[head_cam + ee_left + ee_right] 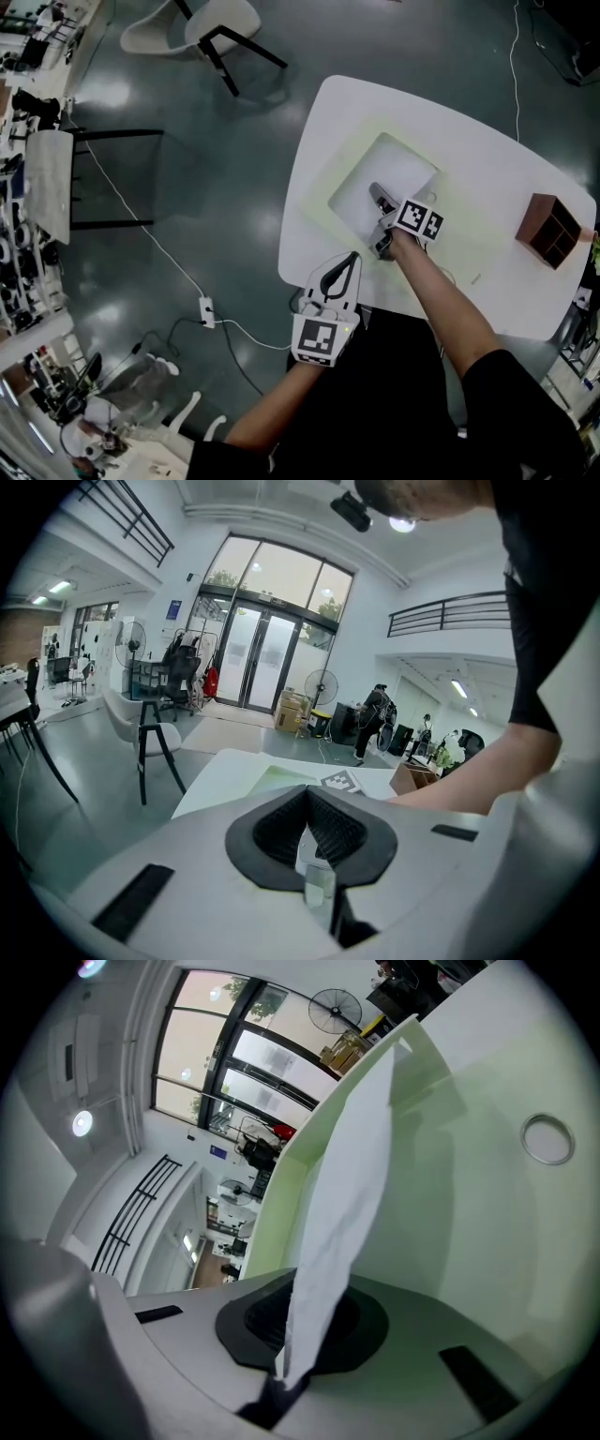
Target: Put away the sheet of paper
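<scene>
Since right gripper (379, 221) jaws clamp paper (394, 169) at near edge, sheet runs up-frame from tool over green mat (352, 155), mid-frame. Left gripper (345, 267), jaws together, empty, sits below at table (487, 141) edge. Brown box (551, 230) far right; right arm nearer, likely destination.

The person wears black, with short sleeves (511, 375). The left gripper (352, 257) is pale grey-white with black-edged jaws, and at its back sits a cube (319, 339) of black-and-white square markers. The right gripper (377, 191) has a like cube (419, 220). Seen close, both housings are smooth and light, with black ribbed pads (281, 829) in a dark rounded surround and small dark rectangular slots (131, 902)
</scene>
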The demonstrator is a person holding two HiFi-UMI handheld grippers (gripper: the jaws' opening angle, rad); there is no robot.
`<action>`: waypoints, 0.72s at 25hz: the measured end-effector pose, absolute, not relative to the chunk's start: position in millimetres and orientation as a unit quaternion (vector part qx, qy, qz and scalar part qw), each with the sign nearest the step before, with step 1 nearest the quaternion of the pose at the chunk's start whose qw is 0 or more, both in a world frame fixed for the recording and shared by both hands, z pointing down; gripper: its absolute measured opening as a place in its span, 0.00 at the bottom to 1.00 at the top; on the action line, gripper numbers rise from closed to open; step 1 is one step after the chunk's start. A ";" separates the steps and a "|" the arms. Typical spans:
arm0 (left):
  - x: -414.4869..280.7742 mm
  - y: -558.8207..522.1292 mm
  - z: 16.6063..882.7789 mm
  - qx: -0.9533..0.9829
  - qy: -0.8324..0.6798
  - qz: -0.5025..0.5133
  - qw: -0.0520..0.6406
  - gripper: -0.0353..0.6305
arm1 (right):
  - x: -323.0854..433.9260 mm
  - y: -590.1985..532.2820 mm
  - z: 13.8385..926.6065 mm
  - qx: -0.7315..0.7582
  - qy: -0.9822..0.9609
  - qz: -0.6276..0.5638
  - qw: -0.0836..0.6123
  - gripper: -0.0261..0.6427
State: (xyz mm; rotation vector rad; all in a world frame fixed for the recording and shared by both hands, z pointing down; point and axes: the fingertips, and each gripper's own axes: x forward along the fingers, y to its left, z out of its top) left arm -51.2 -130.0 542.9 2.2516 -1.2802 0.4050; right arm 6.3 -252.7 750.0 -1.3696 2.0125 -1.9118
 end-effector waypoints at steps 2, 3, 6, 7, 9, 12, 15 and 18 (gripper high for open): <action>-49.1 -133.1 540.8 0.837 -0.466 0.157 0.239 0.06 | 5.0 -252.8 751.2 -0.437 0.648 -0.623 0.025 0.04; -47.7 -134.7 538.4 0.842 -0.462 0.160 0.229 0.06 | 4.6 -253.4 751.7 -0.434 0.647 -0.626 0.026 0.04; -47.1 -136.9 533.5 0.848 -0.454 0.159 0.222 0.06 | 0.7 -257.1 751.2 -0.426 0.644 -0.634 0.034 0.04; -47.8 -137.4 533.4 0.849 -0.452 0.159 0.223 0.06 | -1.0 -258.5 750.6 -0.424 0.644 -0.636 0.036 0.04; -48.3 -138.7 533.8 0.851 -0.449 0.158 0.224 0.06 | -2.6 -260.1 750.2 -0.425 0.644 -0.635 0.035 0.04; -48.2 -140.6 531.8 0.853 -0.448 0.152 0.222 0.06 | -1.6 -258.8 750.5 -0.431 0.644 -0.631 0.029 0.04; -49.3 -141.0 528.7 0.855 -0.445 0.150 0.220 0.06 | 2.4 -259.3 747.9 -0.444 0.640 -0.626 0.035 0.08; -51.5 -138.9 527.0 0.856 -0.445 0.145 0.220 0.06 | 10.0 -258.0 746.1 -0.466 0.633 -0.618 0.030 0.23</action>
